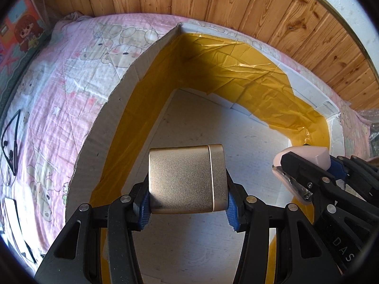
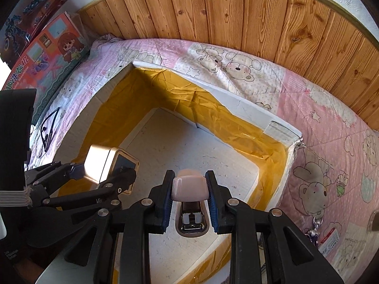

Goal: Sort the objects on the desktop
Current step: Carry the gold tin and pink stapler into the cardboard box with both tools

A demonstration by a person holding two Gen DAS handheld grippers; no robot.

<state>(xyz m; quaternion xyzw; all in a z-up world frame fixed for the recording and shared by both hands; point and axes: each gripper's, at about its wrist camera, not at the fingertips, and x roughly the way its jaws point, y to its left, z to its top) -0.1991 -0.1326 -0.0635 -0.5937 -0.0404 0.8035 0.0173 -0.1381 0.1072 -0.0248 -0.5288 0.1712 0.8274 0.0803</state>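
Over a tape-lined white cardboard box (image 1: 132,87), left gripper (image 1: 187,201) clamps a rigid, slick gold metal case (image 1: 182,179) by its flat sides; at three o'clock, right gripper (image 2: 189,198) pinches a hard pink plastic stapler (image 2: 189,187).

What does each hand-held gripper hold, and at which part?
Left hand-held gripper: gold box, gripped by its two opposite ends. Right hand-held gripper: pink stapler, gripped by its sides.

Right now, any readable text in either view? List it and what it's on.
"DAS": on the right gripper, cut off at the frame edge.
"Machine": on the orange toy box; the large Chinese characters above it are too distorted to read.
Red-and-white tag on the blanket: print too small.
Left gripper's white label: blurred.
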